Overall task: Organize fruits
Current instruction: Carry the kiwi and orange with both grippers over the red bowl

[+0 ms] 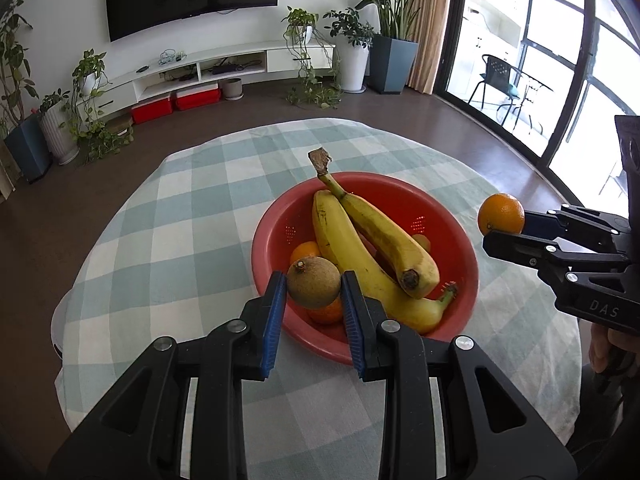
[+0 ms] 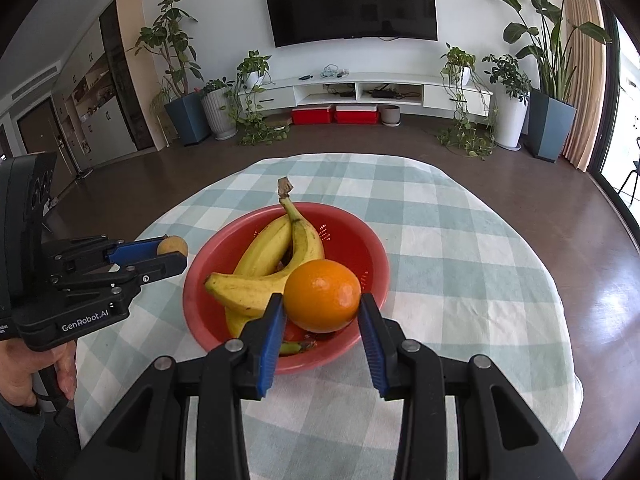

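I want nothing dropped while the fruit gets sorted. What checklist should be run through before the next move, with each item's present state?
1. Left gripper clamped on the brown round fruit: ok.
2. Right gripper clamped on the orange: ok.
3. Both held fruits lifted clear of the red bowl: ok.
4. Bananas settled inside the bowl: ok.
5. Bare checked tablecloth beside the bowl for setting fruit down: ok.
6. Where the held fruits are meant to go: cannot tell.
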The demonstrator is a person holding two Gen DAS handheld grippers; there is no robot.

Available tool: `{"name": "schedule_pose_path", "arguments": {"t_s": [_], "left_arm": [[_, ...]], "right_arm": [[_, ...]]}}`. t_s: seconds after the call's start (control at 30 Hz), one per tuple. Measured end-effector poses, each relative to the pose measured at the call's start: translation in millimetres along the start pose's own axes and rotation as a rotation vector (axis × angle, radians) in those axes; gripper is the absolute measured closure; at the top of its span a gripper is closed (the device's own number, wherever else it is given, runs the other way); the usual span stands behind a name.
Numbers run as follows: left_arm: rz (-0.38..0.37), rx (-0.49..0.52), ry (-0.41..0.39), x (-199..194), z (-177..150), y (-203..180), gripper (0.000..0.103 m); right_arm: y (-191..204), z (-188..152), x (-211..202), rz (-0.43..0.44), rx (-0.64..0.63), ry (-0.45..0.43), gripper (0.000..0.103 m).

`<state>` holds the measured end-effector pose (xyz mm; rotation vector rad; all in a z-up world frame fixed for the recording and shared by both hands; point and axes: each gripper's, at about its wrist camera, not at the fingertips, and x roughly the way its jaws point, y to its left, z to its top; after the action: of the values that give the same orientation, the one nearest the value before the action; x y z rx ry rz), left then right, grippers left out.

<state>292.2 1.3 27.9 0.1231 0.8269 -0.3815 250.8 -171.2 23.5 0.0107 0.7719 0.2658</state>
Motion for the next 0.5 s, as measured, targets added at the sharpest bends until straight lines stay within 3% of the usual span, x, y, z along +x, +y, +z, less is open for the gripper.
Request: {"name": "schedule_pose_path", "arguments": {"t_s": [0.23,0.5], "left_arm": [[-0.006,0.001,0.023,36,3,3,0.077],[0.006,0.007,0.042,58,-1,1,0.077]], "right_arm": [[1,0,40,-0.02,-0.041,0.064,0.063],[1,-2,54,-0.032,-0.065,0.085,0.063]]}}
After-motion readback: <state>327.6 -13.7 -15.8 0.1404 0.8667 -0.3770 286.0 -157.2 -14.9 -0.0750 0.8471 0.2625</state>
